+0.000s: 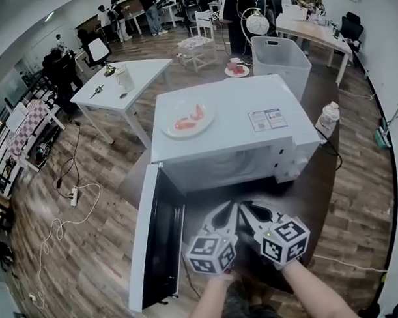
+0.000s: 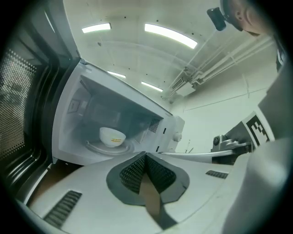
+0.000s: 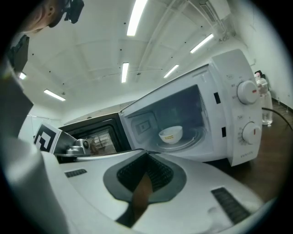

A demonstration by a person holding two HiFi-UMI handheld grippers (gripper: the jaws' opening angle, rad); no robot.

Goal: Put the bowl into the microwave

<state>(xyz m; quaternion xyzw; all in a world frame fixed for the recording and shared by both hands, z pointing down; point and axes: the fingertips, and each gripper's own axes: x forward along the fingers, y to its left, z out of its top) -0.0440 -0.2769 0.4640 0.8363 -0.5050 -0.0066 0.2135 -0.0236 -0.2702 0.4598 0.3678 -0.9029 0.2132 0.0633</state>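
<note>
Writing: a blue-and-white sticker [image 1: 268, 119] lies on top of the white box-shaped microwave [image 1: 226, 99]; its print is too small to read.
Bowl marking: yellow print on the side, illegible.
Bowl: the small white bowl [image 3: 170, 134] sits upright on the round turntable [image 3: 194, 139] inside the microwave; what it holds cannot be seen.
Door: the dark-windowed microwave door [image 1: 159, 241] stands wide open at the left.
On top: a round white plate [image 1: 166, 129] carries red-orange pieces.
Left tool [image 2: 145, 156]: jaws closed together, nothing between them, facing the cavity.
Right tool [image 3: 146, 155]: jaws closed together, empty, just beside the left one.
Around: dark brown worktop [image 1: 317, 183]; a white plastic bin [image 1: 281, 61] behind the microwave; a white bottle [image 1: 328, 116] to its right.
</note>
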